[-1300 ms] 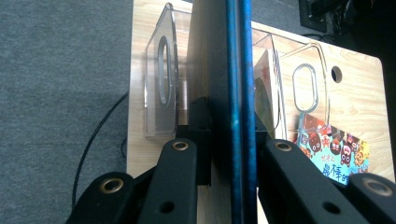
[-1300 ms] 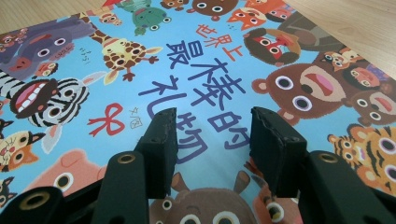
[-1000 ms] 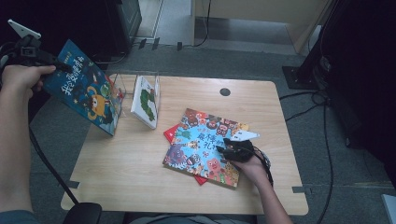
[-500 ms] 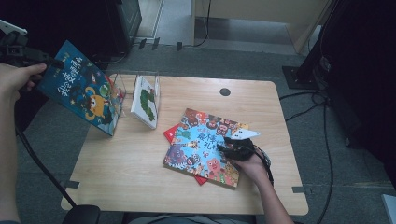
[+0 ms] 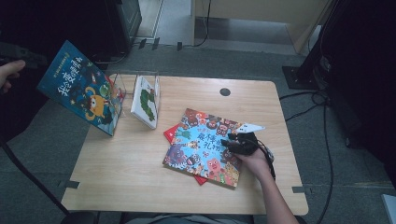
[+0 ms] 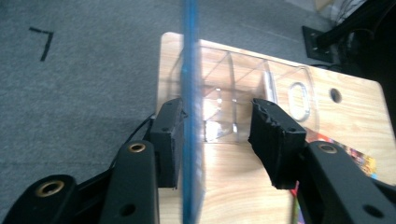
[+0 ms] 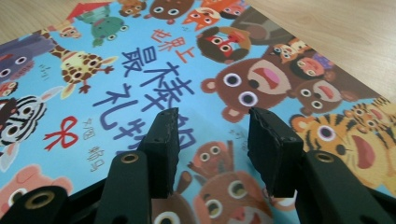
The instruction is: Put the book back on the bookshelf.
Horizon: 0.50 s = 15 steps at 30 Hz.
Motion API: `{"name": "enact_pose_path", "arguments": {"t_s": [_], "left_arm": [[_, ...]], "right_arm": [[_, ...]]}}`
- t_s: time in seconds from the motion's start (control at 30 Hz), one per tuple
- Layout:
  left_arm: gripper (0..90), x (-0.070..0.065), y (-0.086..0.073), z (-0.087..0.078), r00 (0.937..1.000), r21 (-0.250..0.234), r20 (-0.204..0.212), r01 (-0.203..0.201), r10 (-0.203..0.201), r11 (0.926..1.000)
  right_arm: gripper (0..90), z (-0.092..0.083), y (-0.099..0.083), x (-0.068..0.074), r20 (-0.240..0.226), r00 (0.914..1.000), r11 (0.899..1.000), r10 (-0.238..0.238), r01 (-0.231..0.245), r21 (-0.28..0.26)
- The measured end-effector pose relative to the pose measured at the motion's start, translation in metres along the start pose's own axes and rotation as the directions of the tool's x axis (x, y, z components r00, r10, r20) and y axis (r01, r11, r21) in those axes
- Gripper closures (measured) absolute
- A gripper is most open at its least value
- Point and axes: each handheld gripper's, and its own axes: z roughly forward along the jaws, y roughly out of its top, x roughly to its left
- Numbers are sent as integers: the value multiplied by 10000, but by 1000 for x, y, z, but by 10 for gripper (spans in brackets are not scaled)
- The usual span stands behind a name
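Note:
A blue picture book stands tilted over the table's left edge, its lower corner near the clear acrylic book holder. My left gripper is at the book's upper left corner. In the left gripper view the book runs edge-on against the left jaw while my left gripper is open, with a wide gap to the right jaw. A colourful animal book lies flat on a red book. My right gripper rests open over the animal cover, its jaws holding nothing.
A white book with a green caterpillar leans in the holder. The wooden table has a cable hole at the back. Grey carpet surrounds it, with black cables on the right.
My left hand has drifted a little to the left and out of the frame's edge; the blue book stays tilted in about the same place. The right gripper has not moved.

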Motion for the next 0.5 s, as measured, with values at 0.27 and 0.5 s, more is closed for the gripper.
{"name": "enact_pose_path", "arguments": {"t_s": [0.27,0.5], "left_arm": [[557,-38,-25,7,9961,311,376,-814,802,9962],[553,-63,-49,37,9893,746,965,-1171,1097,9903]], "right_arm": [[532,-2,7,-11,68,10000,9998,65,-64,-174],[536,-14,10,-28,229,9995,9993,232,-225,-306]]}}
